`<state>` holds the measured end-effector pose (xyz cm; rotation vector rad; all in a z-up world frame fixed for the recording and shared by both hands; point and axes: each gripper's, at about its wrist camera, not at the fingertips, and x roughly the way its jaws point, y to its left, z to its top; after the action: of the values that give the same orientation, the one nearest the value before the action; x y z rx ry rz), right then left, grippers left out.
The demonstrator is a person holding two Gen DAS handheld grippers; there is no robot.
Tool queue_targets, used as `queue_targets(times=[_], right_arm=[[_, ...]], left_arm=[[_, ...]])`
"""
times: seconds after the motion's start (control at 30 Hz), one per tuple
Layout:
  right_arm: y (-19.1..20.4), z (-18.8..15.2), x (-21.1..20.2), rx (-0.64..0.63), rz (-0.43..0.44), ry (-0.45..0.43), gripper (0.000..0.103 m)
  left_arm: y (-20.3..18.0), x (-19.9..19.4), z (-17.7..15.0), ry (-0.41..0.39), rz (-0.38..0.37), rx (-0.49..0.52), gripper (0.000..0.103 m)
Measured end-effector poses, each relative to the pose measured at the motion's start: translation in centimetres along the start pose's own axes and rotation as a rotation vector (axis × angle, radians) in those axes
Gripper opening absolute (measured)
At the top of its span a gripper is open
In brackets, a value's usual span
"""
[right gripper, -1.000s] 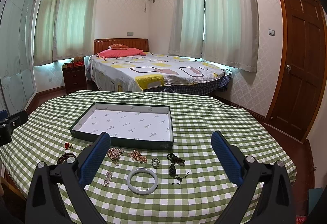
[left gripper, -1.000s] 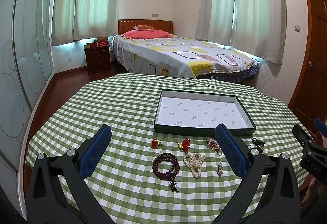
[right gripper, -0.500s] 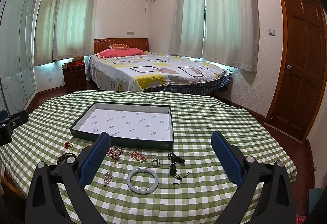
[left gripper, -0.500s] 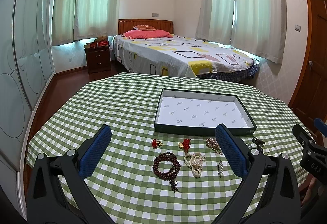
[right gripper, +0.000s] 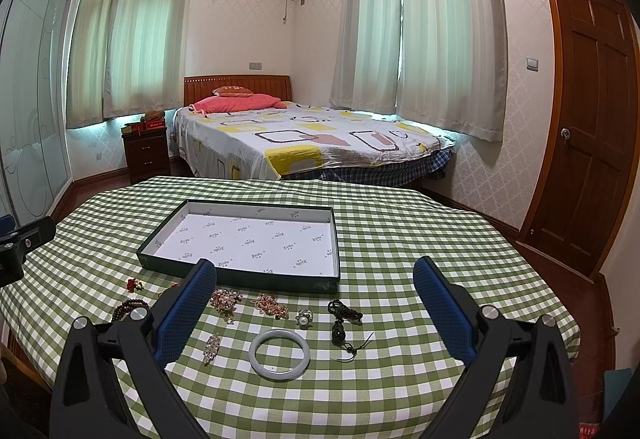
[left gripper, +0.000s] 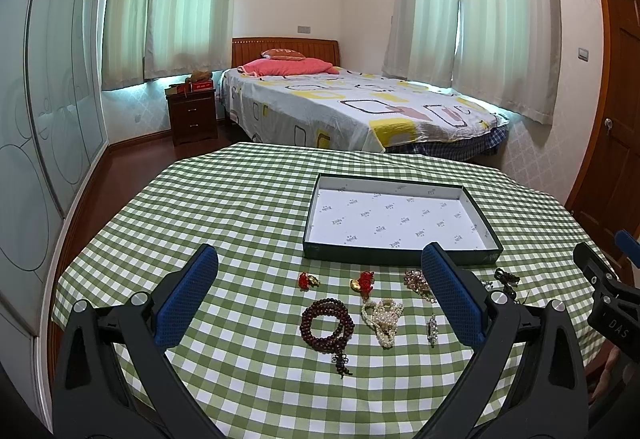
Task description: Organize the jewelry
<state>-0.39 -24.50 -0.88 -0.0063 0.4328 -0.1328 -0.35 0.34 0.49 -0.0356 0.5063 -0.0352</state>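
A shallow dark-green box (left gripper: 400, 257) (right gripper: 240, 277) with a white printed lining sits empty on the green checked tablecloth. In front of it lie a dark wooden bead bracelet (left gripper: 327, 323), a pearl string (left gripper: 382, 315), two small red charms (left gripper: 308, 281) (left gripper: 363, 281), a pale jade bangle (right gripper: 279, 354), a black corded pendant (right gripper: 342, 321), a pearl ring (right gripper: 304, 317), gold brooches (right gripper: 226, 299) (right gripper: 272, 306) and a slim crystal pin (right gripper: 211, 347). My left gripper (left gripper: 320, 289) hovers open above the beads. My right gripper (right gripper: 316, 295) hovers open above the bangle. Neither holds anything.
The round table (right gripper: 440, 239) drops off on all sides. Beyond it stand a bed (left gripper: 352, 107), a dark nightstand (left gripper: 192, 115) and a wooden door (right gripper: 588, 159) at right. The right gripper's body (left gripper: 608, 303) shows at the left view's right edge.
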Motion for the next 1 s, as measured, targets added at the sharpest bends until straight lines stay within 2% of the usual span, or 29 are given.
queue_targets(times=[0.83, 1.0], right_arm=[[-0.1, 0.4, -0.3, -0.01, 0.0, -0.015, 0.096], [-0.3, 0.0, 0.4, -0.006, 0.036, -0.014, 0.096]], left_arm=[[-0.3, -0.3, 0.3, -0.017, 0.003, 0.013, 0.099], [-0.2, 0.6, -0.2, -0.026, -0.003, 0.034, 0.099]])
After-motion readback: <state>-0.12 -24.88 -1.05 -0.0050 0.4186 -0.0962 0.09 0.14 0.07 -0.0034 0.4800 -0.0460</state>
